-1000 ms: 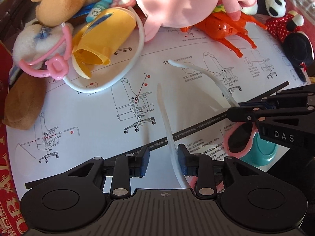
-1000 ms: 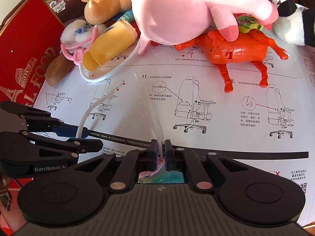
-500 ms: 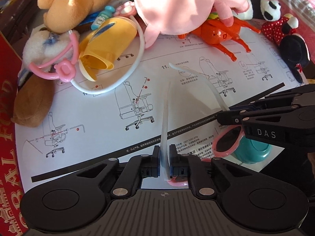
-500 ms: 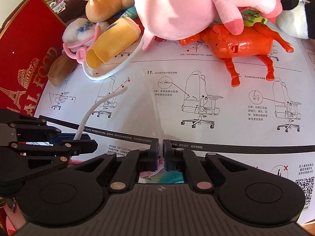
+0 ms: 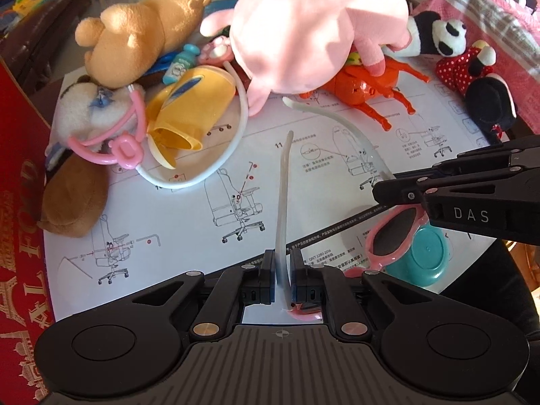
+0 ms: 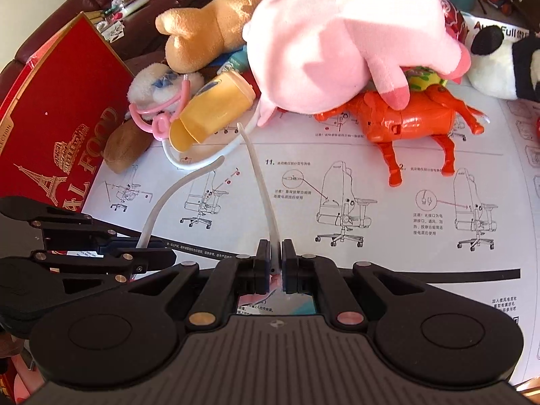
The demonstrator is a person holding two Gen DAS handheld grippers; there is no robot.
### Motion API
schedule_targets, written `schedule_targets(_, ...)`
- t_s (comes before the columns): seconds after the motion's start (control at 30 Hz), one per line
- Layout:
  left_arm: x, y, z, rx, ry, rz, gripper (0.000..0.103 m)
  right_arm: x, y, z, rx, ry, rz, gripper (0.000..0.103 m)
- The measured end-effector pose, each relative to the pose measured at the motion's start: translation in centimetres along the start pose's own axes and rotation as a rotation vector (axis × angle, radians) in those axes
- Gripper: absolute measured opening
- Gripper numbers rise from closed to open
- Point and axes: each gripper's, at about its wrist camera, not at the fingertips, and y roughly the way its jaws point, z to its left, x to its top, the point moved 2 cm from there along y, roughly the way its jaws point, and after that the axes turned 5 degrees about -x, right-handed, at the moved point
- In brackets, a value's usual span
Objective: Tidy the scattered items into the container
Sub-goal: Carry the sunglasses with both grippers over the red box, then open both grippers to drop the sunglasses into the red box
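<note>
Since both tongs are shut down narrow on the same thing, the coming move turns on how that thing spans them. The left gripper [image 5: 282,263] pinches one pale translucent temple arm [image 5: 283,185] of the pink sunglasses [image 5: 391,236] near its hinge. The right gripper [image 6: 277,253] pinches the other temple arm [image 6: 260,182] in the same way, with only the thin strip between its pads. Each temple runs forward from its jaws towards the toy heap, its free tip in the air. The frame with its dark lenses lies at the near end, under the fingertips, and its long axis runs crosswise from one gripper to the other. The glasses look lifted clear of the instruction sheet [image 5: 168,236], with a teal bowl [image 5: 428,256] just below the right-hand lens.

Further out, the yellow cup [image 5: 192,101], the pink plush [image 5: 297,33] and the orange toy horse [image 6: 415,121] lie well apart from the glasses, across the sheet. The red box [image 6: 60,128] stands at the sheet's edge on the left gripper's side, so that hand is nearer to it. I cannot tell whether this box is the container meant. If it is, I judge the pair must travel sideways together, leftward, keeping their spacing so the hinges are not strained
</note>
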Motion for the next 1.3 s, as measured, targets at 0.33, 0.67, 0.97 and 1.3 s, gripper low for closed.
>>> schedule_targets(0.33, 2.1, -9.4, 1.5, 0.049, -0.043, -0.246, 0.004, 4.6, -7.1, 3.7, 0.049, -0.127, -0.192, 0.008)
schedule_targets(0.67, 0.9, -20.1, 9.7, 0.204, -0.217, -0.47, 0.004, 11.9, -10.8, 16.1, 0.131, -0.412, -0.347, 0.008)
schedule_targets(0.97, -1.9, -25.5, 19.9, 0.375, -0.447, -0.541, 0.006, 16.9, -8.8, 30.7, 0.246, -0.637, -0.388, 0.009)
schedule_targets(1.3, -3.6, -22.2, 27.7, 0.441, -0.663, -0.441, 0.078, 19.1, -4.5, 36.2, 0.225, -0.673, -0.417, 0.073)
